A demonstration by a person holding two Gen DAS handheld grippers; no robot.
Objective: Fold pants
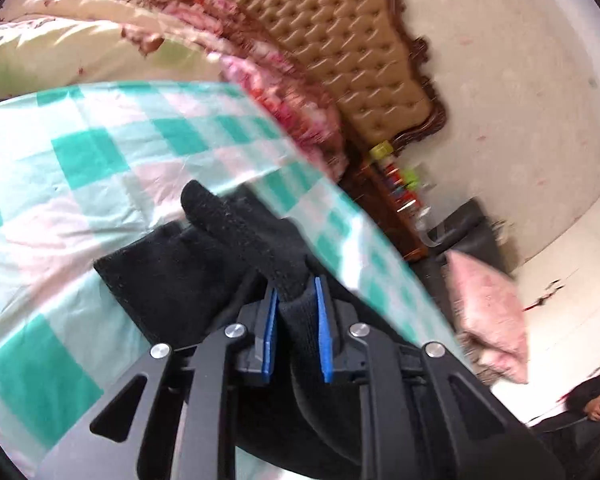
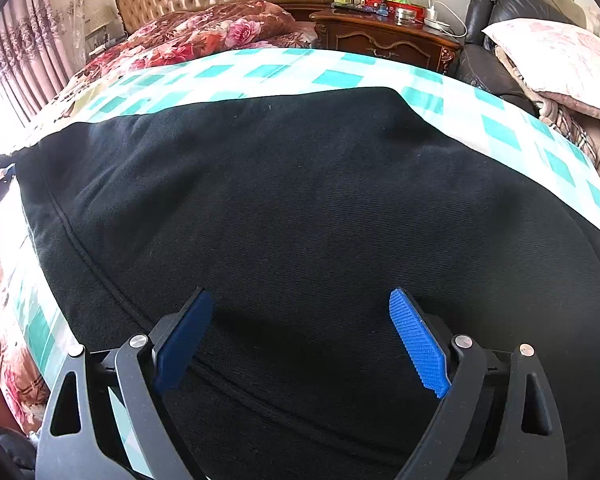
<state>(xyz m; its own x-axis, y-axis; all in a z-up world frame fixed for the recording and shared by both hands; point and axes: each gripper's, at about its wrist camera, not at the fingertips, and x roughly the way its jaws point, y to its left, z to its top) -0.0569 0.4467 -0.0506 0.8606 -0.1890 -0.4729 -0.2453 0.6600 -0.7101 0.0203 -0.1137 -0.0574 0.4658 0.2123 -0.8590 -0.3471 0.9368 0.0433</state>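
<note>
Left wrist view: my left gripper has its blue fingers clamped on a bunched edge of the black pants, which rise in a ridge ahead of the pads and trail back onto the bed's checked sheet. The frame is tilted and smeared, so I cannot tell which part of the garment is pinched. A floral quilt and the tufted headboard lie beyond; a pink pillow sits off the bed's edge.

Right wrist view: my right gripper hangs just above the broad, flat spread of the pants, its fingers wide apart and holding nothing. The cloth covers most of the sheet; a nightstand stands behind.

Risks, as I judge them: the left pinch takes only a narrow roll of thick fabric, so a pull could slide it out from between the pads and drop the fold. With only one corner held, the lifted layer may drag the rest askew and wrinkle it. If the right fingers close here, they may gather both layers instead of one edge.
</note>
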